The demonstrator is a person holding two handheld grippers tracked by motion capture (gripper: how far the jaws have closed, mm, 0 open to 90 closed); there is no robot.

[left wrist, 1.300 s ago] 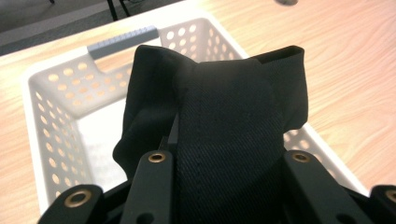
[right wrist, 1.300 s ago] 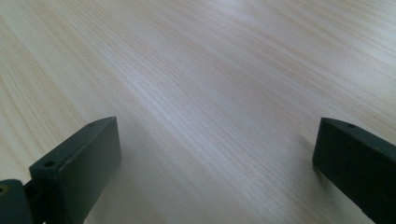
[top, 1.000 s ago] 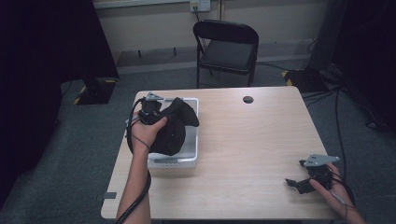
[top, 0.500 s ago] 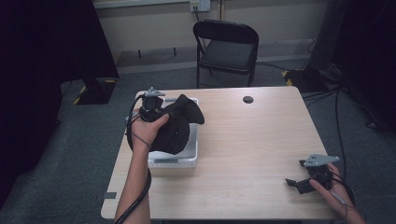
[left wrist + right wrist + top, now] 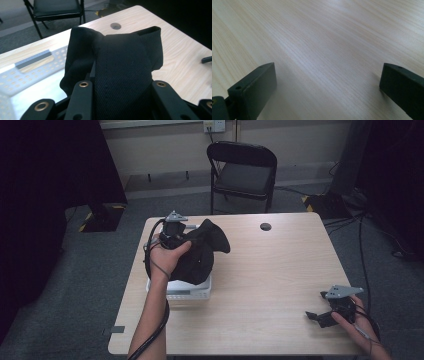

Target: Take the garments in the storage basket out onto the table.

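A black cloth hangs bunched over a white perforated basket on the left half of the wooden table. My left gripper is shut on the cloth's upper part and holds it above the basket. In the left gripper view, the cloth fills the space between both jaws of the left gripper, with the basket below at the left. My right gripper rests at the table's front right, open. In the right gripper view, the right gripper has only bare wood between its jaws.
A black folding chair stands behind the table. A round dark hole marks the table's far side. Cables run over the grey floor at the right. A piece of grey tape sits on the front left edge.
My left hand has risen and drifted slightly away from me, lifting the black cloth higher out of the basket. The right gripper has stayed where it was.
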